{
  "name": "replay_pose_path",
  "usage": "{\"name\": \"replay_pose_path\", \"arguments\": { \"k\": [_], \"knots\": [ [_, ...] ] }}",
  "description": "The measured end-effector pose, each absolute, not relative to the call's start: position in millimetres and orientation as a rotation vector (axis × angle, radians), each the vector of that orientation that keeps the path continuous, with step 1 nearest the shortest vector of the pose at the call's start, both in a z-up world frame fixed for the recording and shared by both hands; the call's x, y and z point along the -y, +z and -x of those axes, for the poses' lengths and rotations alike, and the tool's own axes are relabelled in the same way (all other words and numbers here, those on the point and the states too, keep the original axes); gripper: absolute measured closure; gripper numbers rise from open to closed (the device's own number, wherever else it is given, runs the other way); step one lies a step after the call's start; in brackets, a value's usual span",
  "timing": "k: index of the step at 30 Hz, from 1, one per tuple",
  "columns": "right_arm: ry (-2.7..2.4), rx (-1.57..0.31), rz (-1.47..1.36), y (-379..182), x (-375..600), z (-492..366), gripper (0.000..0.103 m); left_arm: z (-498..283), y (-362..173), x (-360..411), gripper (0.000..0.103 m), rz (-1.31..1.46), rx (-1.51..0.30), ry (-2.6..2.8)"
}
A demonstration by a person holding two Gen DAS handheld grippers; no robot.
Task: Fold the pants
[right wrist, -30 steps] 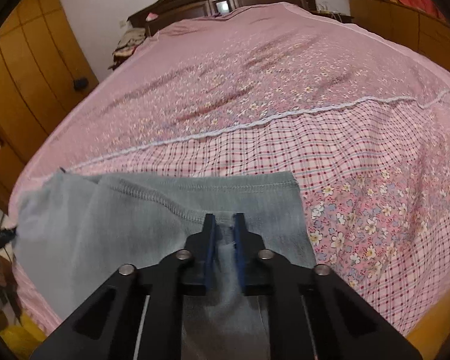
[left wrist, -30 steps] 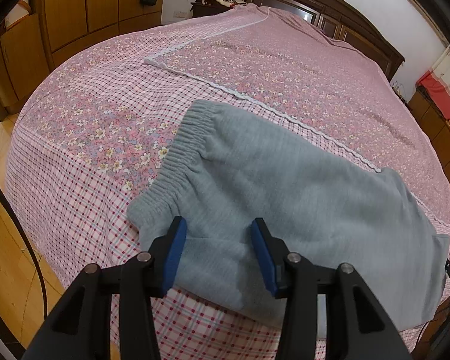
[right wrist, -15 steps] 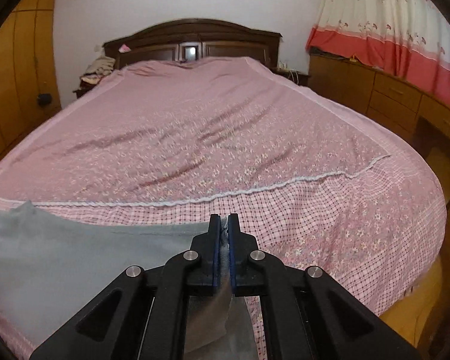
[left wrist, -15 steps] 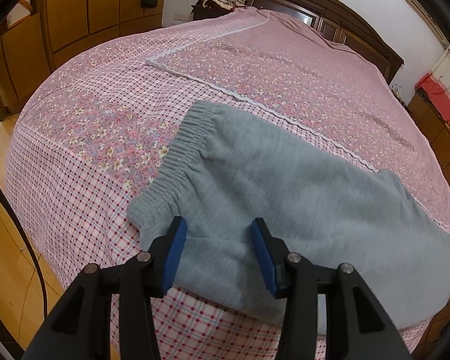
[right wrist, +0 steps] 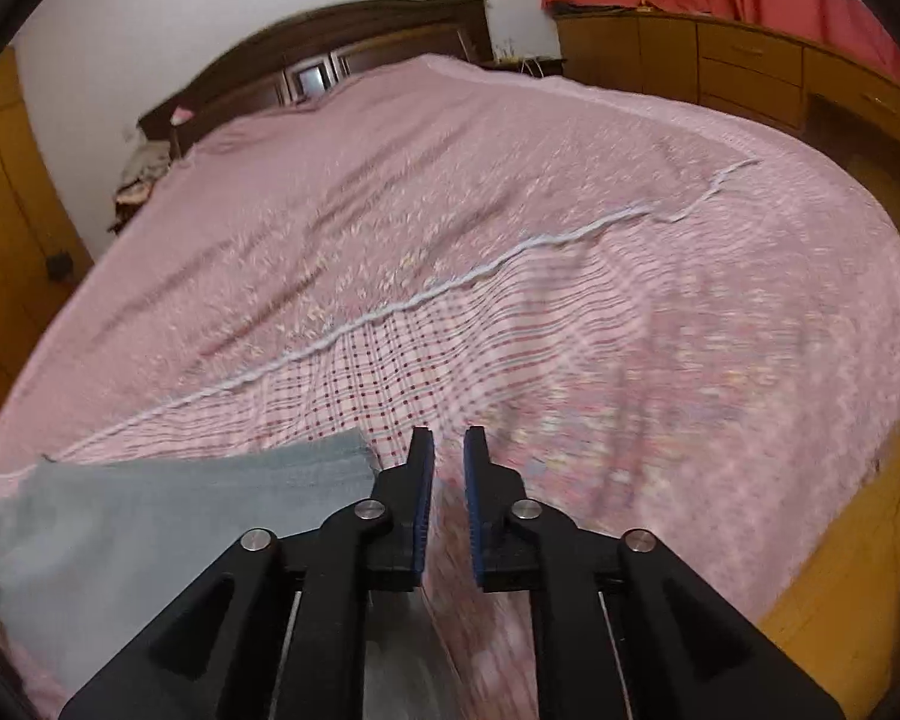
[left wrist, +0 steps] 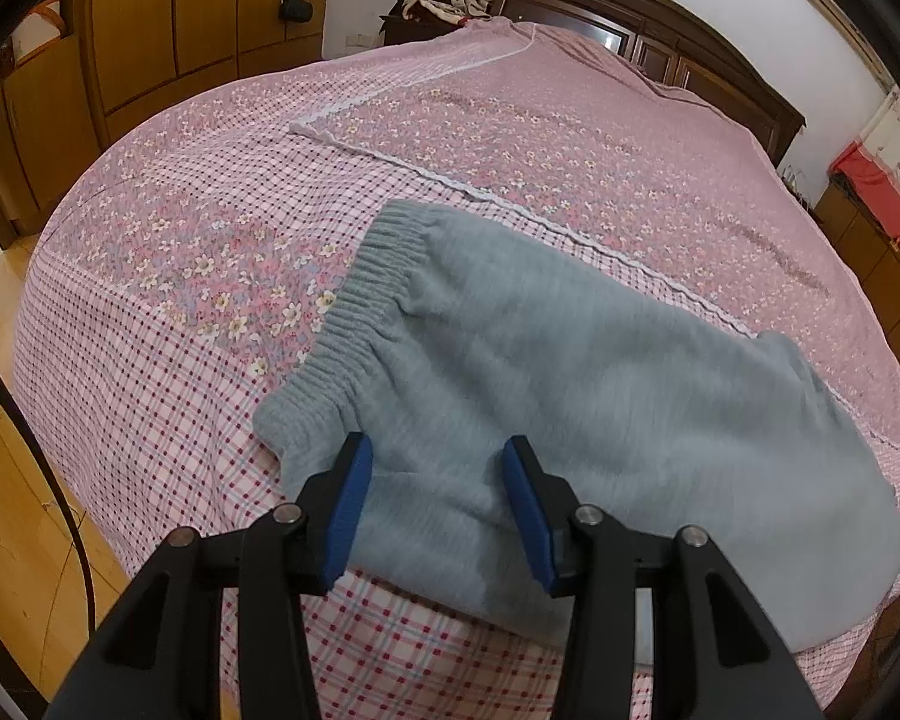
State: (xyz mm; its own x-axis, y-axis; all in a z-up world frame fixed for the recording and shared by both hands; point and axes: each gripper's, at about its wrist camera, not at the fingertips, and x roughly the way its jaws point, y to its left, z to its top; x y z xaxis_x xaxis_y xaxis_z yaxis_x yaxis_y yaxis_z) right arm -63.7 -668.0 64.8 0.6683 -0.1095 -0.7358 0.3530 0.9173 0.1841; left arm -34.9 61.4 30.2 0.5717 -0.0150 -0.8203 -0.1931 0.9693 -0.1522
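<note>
The left gripper (left wrist: 437, 501) is built from matte black, angular arm links with triangular cut-outs. Each finger is faced with a flat blue pad (left wrist: 348, 510) whose inner face is finely ribbed. Round silver screws (left wrist: 287, 515) are fitted at the pivot joints, two per side. The right gripper (right wrist: 448, 498) is of identical construction: black links, blue pads (right wrist: 421, 504) and silver pivot screws (right wrist: 366, 509).

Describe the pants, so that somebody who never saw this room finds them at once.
Look at the big bed with the pink flowered and checked cover. At its near edge lie the pants, spread flat, just past the open left gripper. They are the only plain grey-blue cloth there, with a ribbed elastic waistband.
</note>
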Motion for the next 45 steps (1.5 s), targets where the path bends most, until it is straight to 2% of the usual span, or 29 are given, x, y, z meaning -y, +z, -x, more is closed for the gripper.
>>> {"name": "replay_pose_path", "arguments": {
  "k": [4, 9, 14, 23, 24, 25, 26, 34, 40, 45],
  "knots": [
    [-0.168, -0.812, -0.361, 79.3, 665.6, 96.9, 0.088, 36.4, 29.9, -61.2, 0.055, 0.240, -0.950, 0.112],
    [-0.074, -0.854, -0.477, 65.1, 656.8, 116.9, 0.087, 37.8, 30.5, -63.0, 0.055, 0.255, -0.952, 0.112],
    [-0.083, -0.915, -0.543, 40.0, 652.7, 111.1, 0.081, 38.7, 30.3, -63.8, 0.055, 0.261, -0.952, 0.107],
    [-0.064, -0.894, -0.552, 30.4, 642.2, 93.6, 0.081, 38.4, 30.3, -64.6, 0.055, 0.262, -0.953, 0.104],
    [-0.064, -0.892, -0.559, 28.6, 642.3, 92.0, 0.082, 38.2, 30.3, -64.6, 0.055, 0.263, -0.952, 0.104],
    [-0.062, -0.886, -0.570, 27.3, 642.1, 92.3, 0.093, 38.1, 30.2, -64.7, 0.055, 0.264, -0.953, 0.103],
    [-0.055, -0.866, -0.588, 27.1, 642.8, 94.0, 0.098, 37.8, 30.1, -65.1, 0.055, 0.266, -0.953, 0.102],
    [-0.184, -0.680, -0.606, 54.3, 652.1, 146.7, 0.099, 39.7, 32.1, -64.3, 0.055, 0.271, -0.954, 0.108],
    [-0.226, -0.787, -0.626, 11.8, 654.4, 152.0, 0.099, 42.0, 34.0, -62.0, 0.055, 0.253, -0.951, 0.109],
    [-0.242, -0.841, -0.565, 6.2, 644.8, 141.7, 0.097, 44.6, 38.2, -61.2, 0.055, 0.253, -0.961, 0.110]
  ]
}}
